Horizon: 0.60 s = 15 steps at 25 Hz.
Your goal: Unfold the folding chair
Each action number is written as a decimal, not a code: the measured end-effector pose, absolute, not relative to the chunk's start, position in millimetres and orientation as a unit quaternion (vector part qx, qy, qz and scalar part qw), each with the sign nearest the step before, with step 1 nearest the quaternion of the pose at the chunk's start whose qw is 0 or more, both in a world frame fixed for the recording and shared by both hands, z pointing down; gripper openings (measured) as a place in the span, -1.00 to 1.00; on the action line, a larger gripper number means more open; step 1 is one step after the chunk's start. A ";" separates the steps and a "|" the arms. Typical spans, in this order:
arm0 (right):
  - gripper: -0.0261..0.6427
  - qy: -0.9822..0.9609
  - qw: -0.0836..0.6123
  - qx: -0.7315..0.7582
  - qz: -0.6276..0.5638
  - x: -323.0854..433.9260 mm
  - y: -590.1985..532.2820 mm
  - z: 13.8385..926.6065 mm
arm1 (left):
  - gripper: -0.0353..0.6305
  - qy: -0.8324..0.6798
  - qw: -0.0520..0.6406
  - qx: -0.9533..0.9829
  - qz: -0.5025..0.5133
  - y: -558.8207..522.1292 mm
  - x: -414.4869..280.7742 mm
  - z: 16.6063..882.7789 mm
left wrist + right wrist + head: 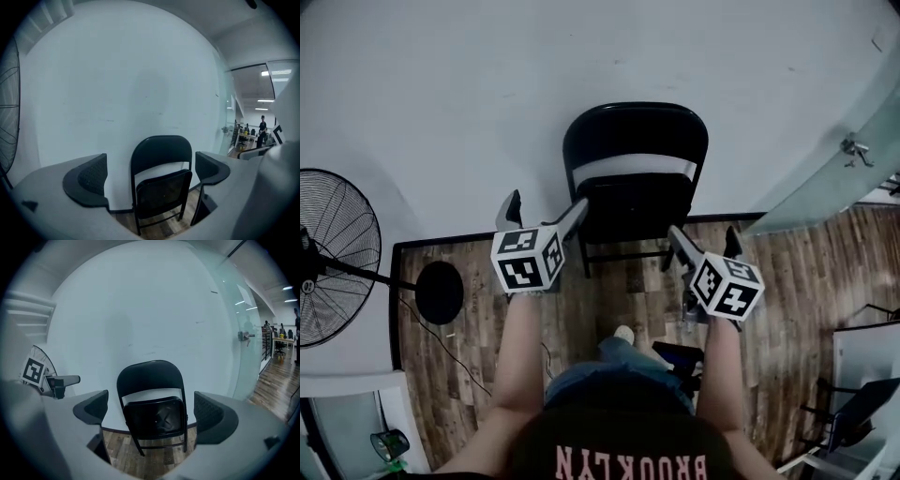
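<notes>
A black folding chair (635,178) leans folded against the pale wall, its seat flipped up against the backrest and its feet on the wood floor. It fills the middle of the left gripper view (161,180) and the right gripper view (152,406). My left gripper (544,208) hovers open just left of the chair's lower frame, touching nothing. My right gripper (703,242) hangs open at the chair's lower right, also apart from it. Both point at the chair from a short distance.
A standing fan (337,258) with a round black base (441,292) stands at the left. A glass partition with a door handle (855,150) runs at the right. The person's legs and a shoe (623,335) are on the wood floor (787,309) below the grippers.
</notes>
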State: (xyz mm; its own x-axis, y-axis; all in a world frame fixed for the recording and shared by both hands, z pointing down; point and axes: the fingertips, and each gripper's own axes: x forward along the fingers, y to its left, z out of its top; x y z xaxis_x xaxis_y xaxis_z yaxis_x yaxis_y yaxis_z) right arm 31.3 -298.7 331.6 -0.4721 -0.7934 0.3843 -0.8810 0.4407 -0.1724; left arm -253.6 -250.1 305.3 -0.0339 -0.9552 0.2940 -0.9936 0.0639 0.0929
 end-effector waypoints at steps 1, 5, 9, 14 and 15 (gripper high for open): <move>0.78 -0.840 0.126 0.497 0.176 30.8 -309.3 332.7 | 0.82 -0.716 0.142 0.680 0.068 -261.0 -254.1 306.9; 0.78 -0.835 0.131 0.502 0.180 31.6 -345.6 342.2 | 0.82 -0.718 0.153 0.675 0.072 -296.6 -259.1 317.2; 0.78 -0.830 0.132 0.507 0.192 31.7 -369.8 358.1 | 0.82 -0.719 0.160 0.672 0.082 -320.7 -266.5 326.6; 0.78 -0.814 0.143 0.520 0.214 31.2 -388.3 380.4 | 0.82 -0.707 0.166 0.680 0.103 -351.3 -275.2 337.6; 0.78 -0.810 0.144 0.524 0.219 30.8 -392.9 384.6 | 0.82 -0.703 0.167 0.683 0.108 -359.0 -277.1 339.6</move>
